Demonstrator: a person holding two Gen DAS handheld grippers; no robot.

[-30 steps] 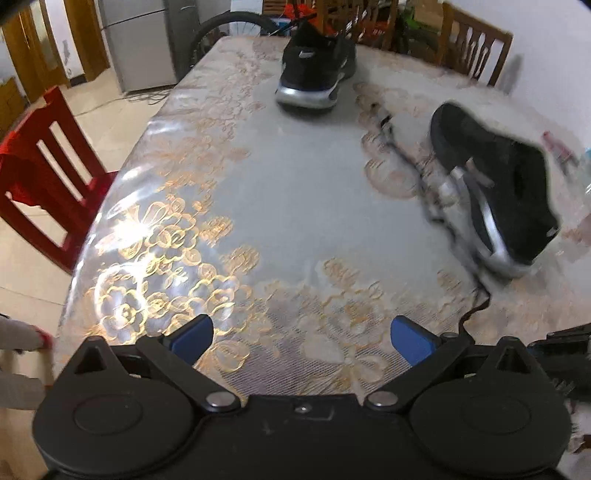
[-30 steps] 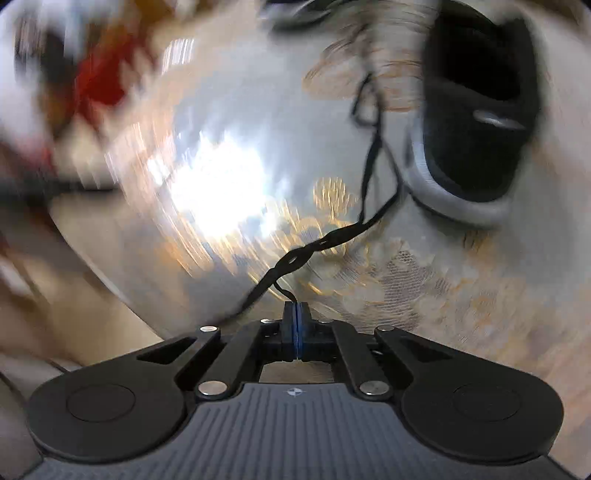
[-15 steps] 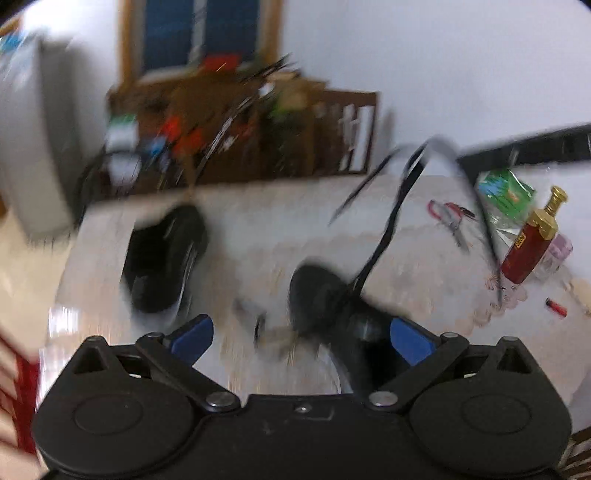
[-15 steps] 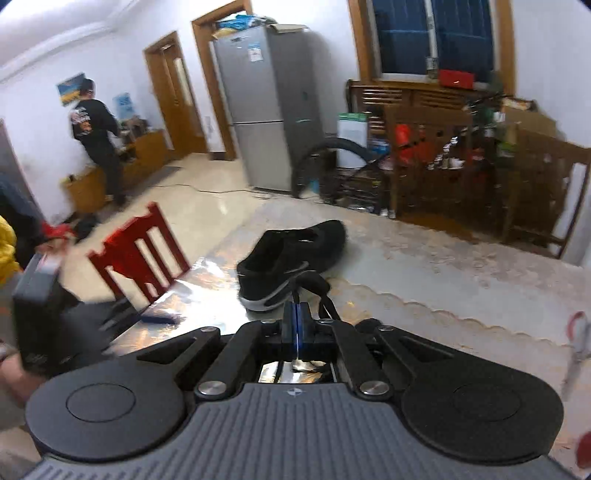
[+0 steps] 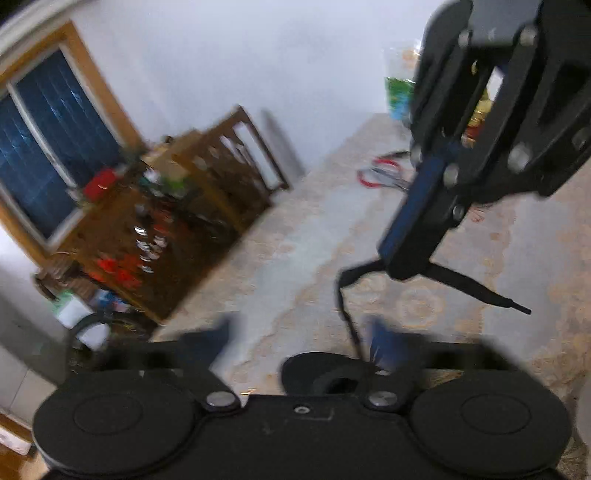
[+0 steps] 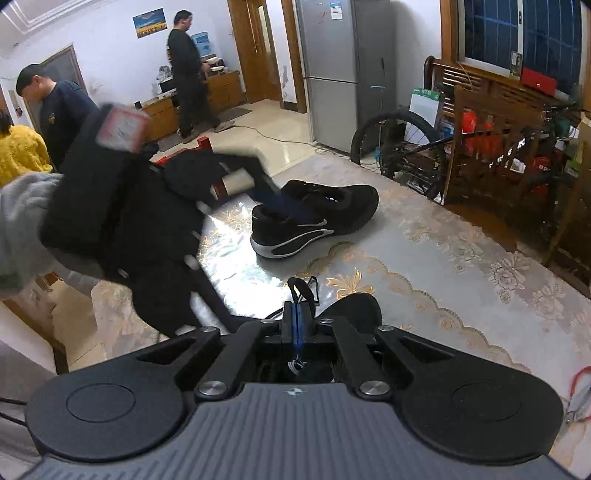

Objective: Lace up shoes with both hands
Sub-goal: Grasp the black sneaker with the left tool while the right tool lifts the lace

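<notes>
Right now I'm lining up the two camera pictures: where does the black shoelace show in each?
Left wrist view: the shoelace hangs right of centre, pinched in the right gripper, its tip pointing right.
Right wrist view: the shoelace loops at bottom centre, just above the shut right gripper.
Shared landmark: the blue window.

White walls (image 6: pixel 110 44), steel fridge (image 6: pixel 332 66), dark window (image 5: pixel 44 147), wooden chair (image 5: pixel 236 162).
</notes>
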